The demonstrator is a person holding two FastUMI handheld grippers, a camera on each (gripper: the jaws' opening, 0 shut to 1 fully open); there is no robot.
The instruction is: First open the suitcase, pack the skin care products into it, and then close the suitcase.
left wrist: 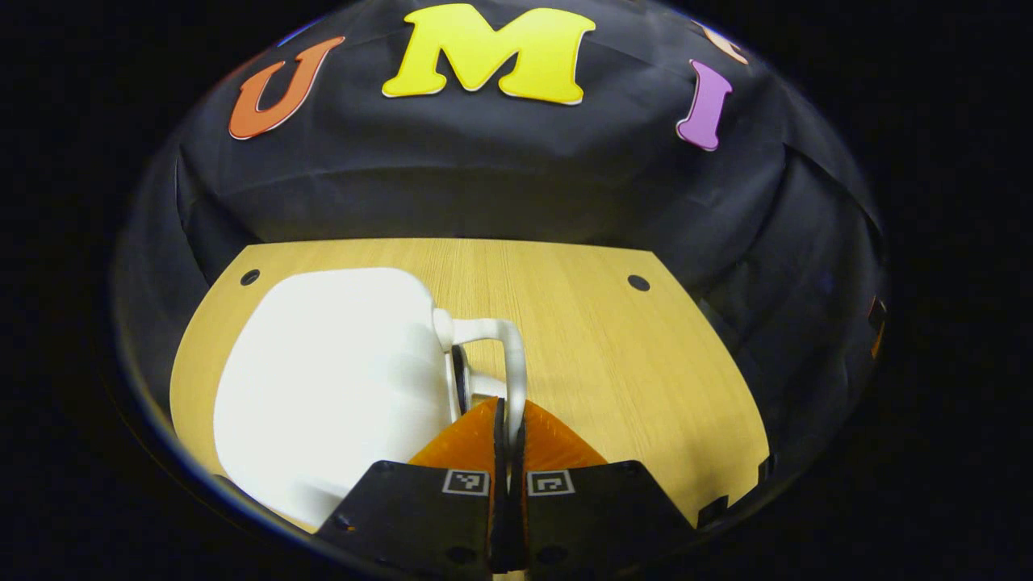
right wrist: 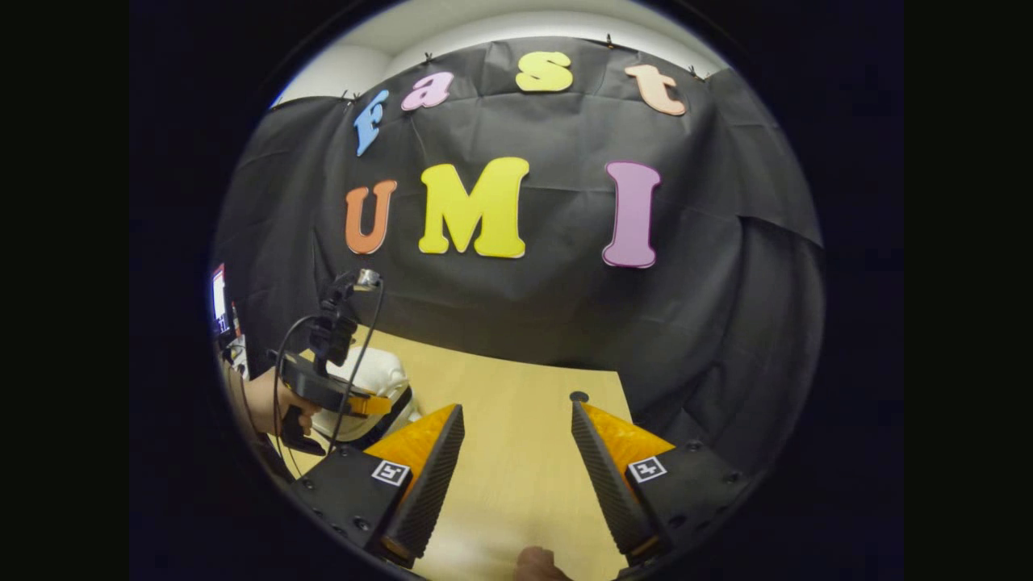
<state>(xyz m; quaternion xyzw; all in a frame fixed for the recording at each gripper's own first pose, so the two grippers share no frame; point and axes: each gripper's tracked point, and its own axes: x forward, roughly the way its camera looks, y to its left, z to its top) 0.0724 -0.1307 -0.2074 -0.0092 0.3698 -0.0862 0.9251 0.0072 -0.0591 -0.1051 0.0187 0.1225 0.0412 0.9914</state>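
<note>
Left claw (left wrist: 508, 411) pinched on the handle (left wrist: 513, 355) of the closed white suitcase (left wrist: 331, 387) lying on the surface (left wrist: 613, 355), right claw (right wrist: 516, 452) spread and empty; the thin grip may slip when lifted.

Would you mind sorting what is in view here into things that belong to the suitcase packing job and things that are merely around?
Belonging to the job:
- white suitcase, closed on the table
- its handle, clamped by the left gripper
- right gripper, open over bare table

Merely around:
- wooden table
- black cloth wall
- screen at the left edge of the right gripper view
</note>
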